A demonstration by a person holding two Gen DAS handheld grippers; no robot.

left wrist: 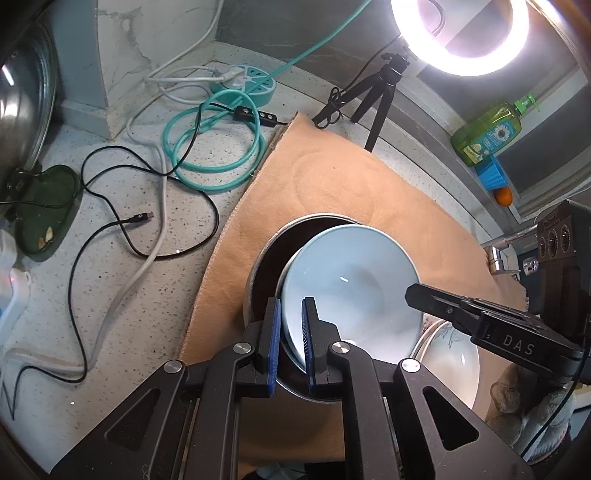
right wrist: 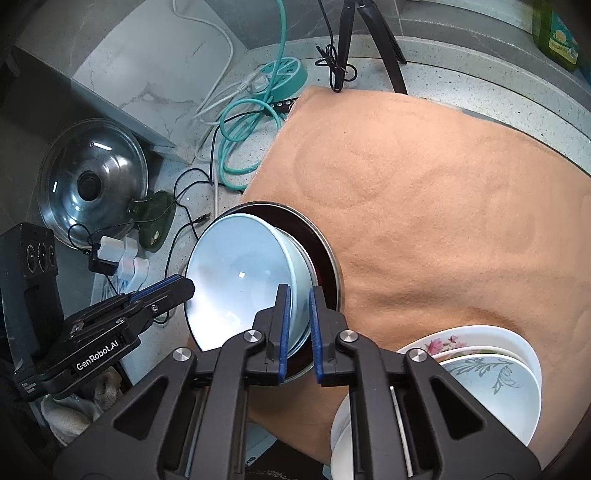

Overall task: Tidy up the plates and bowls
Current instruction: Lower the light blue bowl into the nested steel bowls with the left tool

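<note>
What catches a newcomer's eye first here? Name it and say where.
The pale blue bowl, tilted inside a dark metal-rimmed dish on the tan cloth, with the left hand-held gripper and the right hand-held gripper each clamped on its rim. Next, the glaring ring light behind, top right.

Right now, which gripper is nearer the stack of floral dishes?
Right. The right gripper grips the blue bowl just beside the floral dishes; the left gripper holds the bowl's opposite rim, farther away.
</note>
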